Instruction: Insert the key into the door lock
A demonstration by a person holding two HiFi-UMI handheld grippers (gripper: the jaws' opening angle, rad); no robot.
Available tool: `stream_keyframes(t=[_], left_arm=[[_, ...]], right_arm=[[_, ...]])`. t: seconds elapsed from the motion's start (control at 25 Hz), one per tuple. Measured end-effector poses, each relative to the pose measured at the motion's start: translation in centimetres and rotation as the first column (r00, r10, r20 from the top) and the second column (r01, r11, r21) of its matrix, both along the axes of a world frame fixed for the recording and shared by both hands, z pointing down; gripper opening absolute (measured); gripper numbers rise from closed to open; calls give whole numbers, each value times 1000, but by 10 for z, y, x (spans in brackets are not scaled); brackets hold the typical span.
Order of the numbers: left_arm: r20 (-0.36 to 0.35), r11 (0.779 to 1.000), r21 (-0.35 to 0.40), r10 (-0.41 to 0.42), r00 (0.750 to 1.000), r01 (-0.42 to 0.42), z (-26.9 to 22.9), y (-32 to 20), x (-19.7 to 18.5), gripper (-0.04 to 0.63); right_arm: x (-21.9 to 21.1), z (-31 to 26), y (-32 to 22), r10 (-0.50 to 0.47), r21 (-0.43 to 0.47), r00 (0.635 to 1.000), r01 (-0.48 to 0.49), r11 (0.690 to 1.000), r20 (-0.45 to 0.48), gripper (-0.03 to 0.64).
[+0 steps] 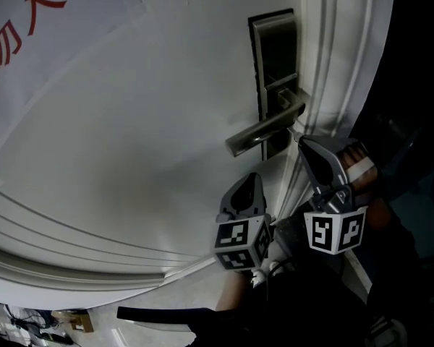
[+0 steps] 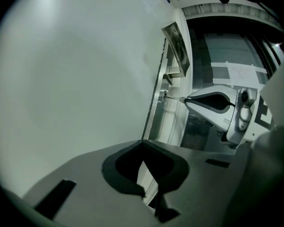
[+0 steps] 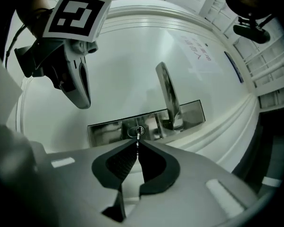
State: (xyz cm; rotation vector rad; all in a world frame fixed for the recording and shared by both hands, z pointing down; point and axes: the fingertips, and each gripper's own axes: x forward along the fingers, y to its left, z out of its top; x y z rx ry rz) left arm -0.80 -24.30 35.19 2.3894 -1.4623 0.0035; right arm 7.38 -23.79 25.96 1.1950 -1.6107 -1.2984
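A metal lock plate (image 1: 273,56) with a lever handle (image 1: 264,130) sits on the white door (image 1: 130,157). My right gripper (image 3: 137,144) is shut on a small key (image 3: 137,137). The key's tip sits at the round keyhole (image 3: 135,131) at the lower end of the lock plate (image 3: 109,130), below the handle (image 3: 167,92). The left gripper view shows the key (image 2: 176,99) bridging the right gripper (image 2: 213,102) and the lock. My left gripper (image 1: 252,179) is shut on nothing and hovers close to the door, beside and below the right gripper (image 1: 302,140).
A white sheet with red characters (image 1: 29,27) hangs on the door at upper left. Raised moulding (image 1: 94,251) curves along the door panel. The white door frame (image 1: 347,49) runs right of the lock, with a dark area beyond it.
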Motion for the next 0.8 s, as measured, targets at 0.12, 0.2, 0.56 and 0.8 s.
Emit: stream_keyframes(t=[0.12, 0.2, 0.56, 0.8], left_arm=[[0, 1000, 0, 6, 1000, -6, 1, -1, 0, 0], [-3, 1000, -7, 13, 1000, -13, 1, 0, 2, 0], [3, 1000, 13, 26, 1000, -26, -2, -1, 4, 0], [-3, 999, 22, 38, 999, -38, -4, -1, 7, 0]], right_arm=[[-1, -1, -1, 22, -1, 1000, -22, 1000, -20, 11], [-2, -1, -1, 37, -1, 999, -37, 999, -34, 11], [-4, -3, 0, 91, -11, 993, -92, 996, -80, 12], [-6, -5, -1, 109, 0, 985, -110, 994, -134, 11]])
